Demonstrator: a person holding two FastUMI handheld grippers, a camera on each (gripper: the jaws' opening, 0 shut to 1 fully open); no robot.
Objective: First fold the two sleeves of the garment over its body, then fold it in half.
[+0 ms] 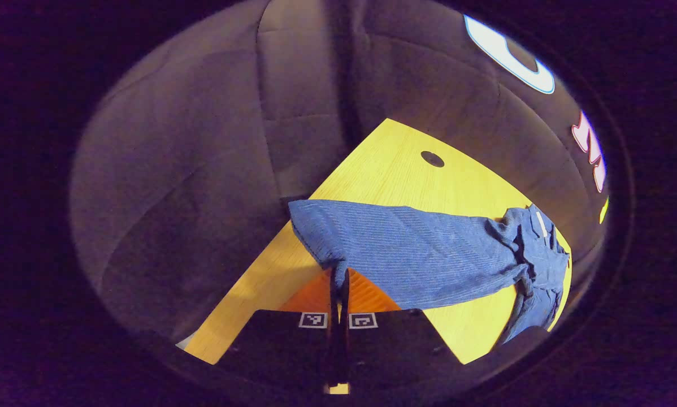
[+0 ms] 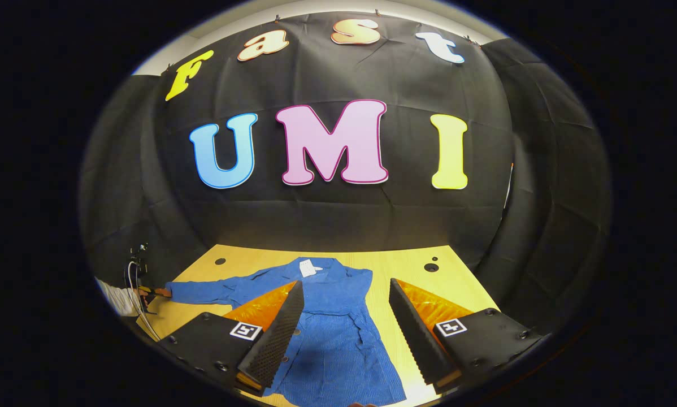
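Dim booth, purple cast in left gripper view; table [image 1: 383, 169] brightly lit, slightly glaring. Strong fisheye bending at edges. Soft shadow lower left of table. Focus mostly sharp.

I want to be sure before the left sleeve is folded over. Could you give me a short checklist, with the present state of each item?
1. Left gripper grips the cuff of the blue striped shirt's left sleeve: ok, its fingers are closed on the cloth.
2. Sleeve stretched out straight, ready to swing over the body: ok.
3. Shirt body lies flat on the yellow wooden table: mostly ok, some wrinkles near the collar.
4. Right gripper out of the sleeve's way: not ok, it hangs open above the body.
5. Other sleeve already folded: cannot tell.
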